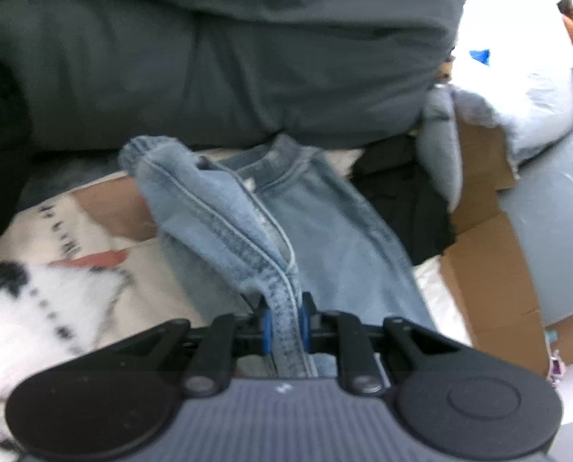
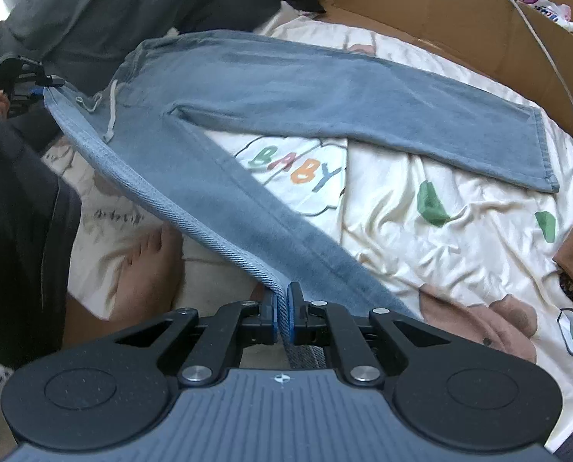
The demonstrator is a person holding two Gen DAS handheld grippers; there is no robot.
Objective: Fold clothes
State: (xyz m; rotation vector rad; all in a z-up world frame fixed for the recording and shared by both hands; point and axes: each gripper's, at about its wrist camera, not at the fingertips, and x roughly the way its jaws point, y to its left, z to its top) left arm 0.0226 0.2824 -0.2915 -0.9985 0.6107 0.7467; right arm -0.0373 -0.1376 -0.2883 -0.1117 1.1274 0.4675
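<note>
Closest to the lens, the black right gripper with blue pads (image 2: 282,317) is clamping the stitched side seam of the light blue denim jeans (image 2: 286,88), and the left gripper (image 1: 285,321) is pinching the same edge up by the waistband, so that near leg is hanging taut between them while the far leg is lying flat on the cream cartoon-print bedsheet (image 2: 421,238). I'm guessing denim like this is handling heavy-ish and floppy but not slippery, so seams and waistband are looking like the safest grab spots. Right wrist view is showing the whole garment, a bare foot (image 2: 148,273) and the cardboard box (image 2: 459,11); left view is only giving the waistband end plus a dark grey pillow (image 1: 228,57).
</note>
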